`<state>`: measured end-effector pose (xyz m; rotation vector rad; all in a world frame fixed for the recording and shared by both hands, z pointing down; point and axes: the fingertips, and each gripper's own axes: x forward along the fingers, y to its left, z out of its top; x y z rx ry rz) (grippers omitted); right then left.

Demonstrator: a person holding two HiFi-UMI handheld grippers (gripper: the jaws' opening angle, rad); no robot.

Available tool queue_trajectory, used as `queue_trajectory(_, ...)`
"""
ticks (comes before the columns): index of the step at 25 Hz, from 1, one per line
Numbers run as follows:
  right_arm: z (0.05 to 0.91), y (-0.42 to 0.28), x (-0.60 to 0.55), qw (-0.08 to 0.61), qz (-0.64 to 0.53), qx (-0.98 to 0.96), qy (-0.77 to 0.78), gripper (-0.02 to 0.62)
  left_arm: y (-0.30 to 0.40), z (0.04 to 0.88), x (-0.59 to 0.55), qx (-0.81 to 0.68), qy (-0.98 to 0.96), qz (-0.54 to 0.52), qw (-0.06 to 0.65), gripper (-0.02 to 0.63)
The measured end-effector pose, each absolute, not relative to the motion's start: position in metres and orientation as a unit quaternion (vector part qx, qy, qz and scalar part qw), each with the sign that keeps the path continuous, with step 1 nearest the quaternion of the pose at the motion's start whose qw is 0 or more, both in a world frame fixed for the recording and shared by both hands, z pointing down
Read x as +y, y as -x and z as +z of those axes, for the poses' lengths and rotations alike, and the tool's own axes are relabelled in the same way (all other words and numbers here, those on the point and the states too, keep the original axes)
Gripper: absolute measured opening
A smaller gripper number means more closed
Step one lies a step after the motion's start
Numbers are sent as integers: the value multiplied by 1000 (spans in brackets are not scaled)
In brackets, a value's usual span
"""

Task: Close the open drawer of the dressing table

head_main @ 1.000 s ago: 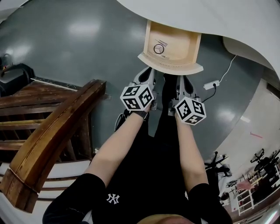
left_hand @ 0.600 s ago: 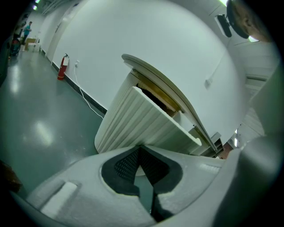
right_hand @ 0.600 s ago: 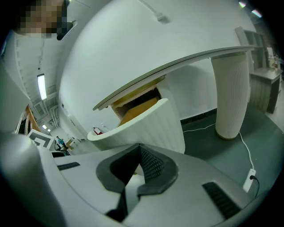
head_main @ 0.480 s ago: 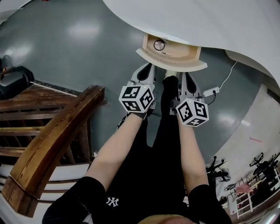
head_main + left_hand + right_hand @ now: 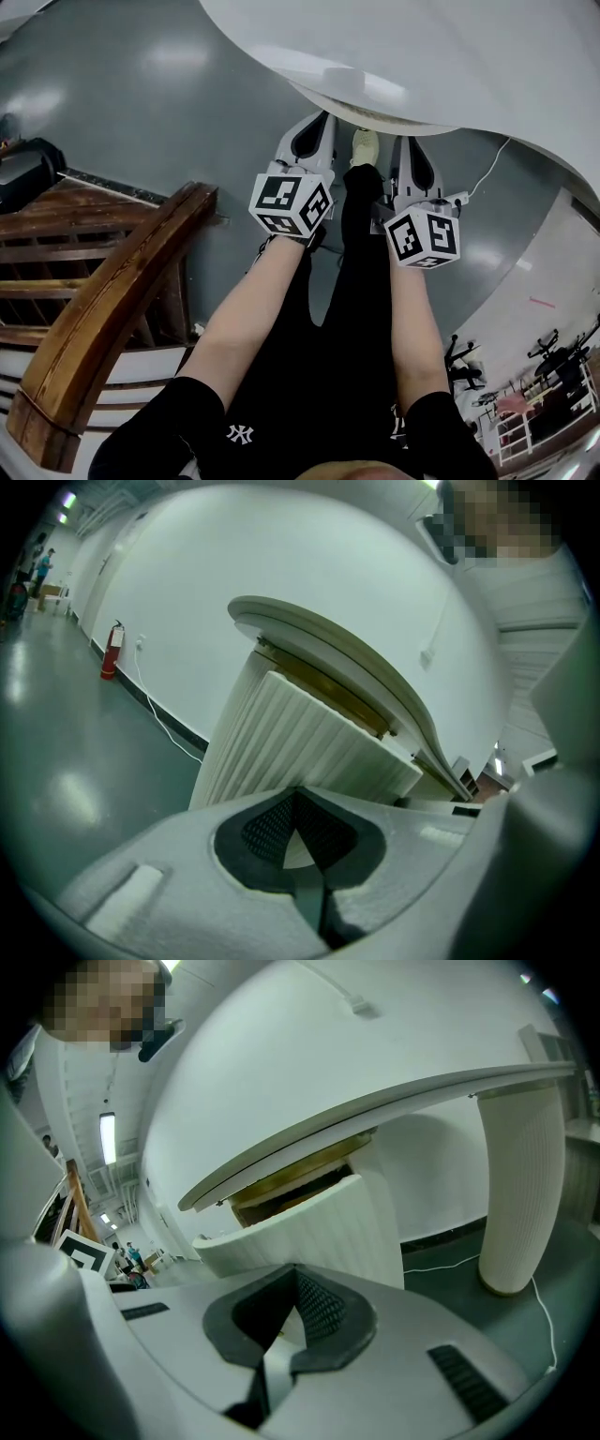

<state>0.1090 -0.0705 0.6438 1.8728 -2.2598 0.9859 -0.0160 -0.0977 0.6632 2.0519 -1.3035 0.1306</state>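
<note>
The left hand-held gripper [image 5: 298,797] and right hand-held gripper [image 5: 298,1275] each have jaws together, holding nothing. The drawer [image 5: 314,738] stands right at their tips. Its front is white, ribbed and curved, and a narrow wooden gap shows beneath the tabletop [image 5: 422,47] beyond.

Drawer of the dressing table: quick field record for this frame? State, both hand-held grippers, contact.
drawer: nearly shut; a narrow gap under the tabletop shows in both gripper views
left hand-held gripper: jaws together, empty, tip at the drawer's ribbed front
right hand-held gripper: jaws together, empty, tip at the same front
drawer contents: not visible
</note>
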Motion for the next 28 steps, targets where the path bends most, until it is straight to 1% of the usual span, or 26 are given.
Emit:
queue_trajectory(9,639,-115,-103,1,290,-740,-606,15,11,659,-130,-498,-795,6,345,9)
queue_trajectory(21,638,-118,-143,-17,252,-757,-603,15,6,658,-169,-468,-832,-15,298,9)
queue_trajectory(28,634,-126,-161,-25,238,-761,-603,15,-2,654,-187,-468,-835,-29,288,9)
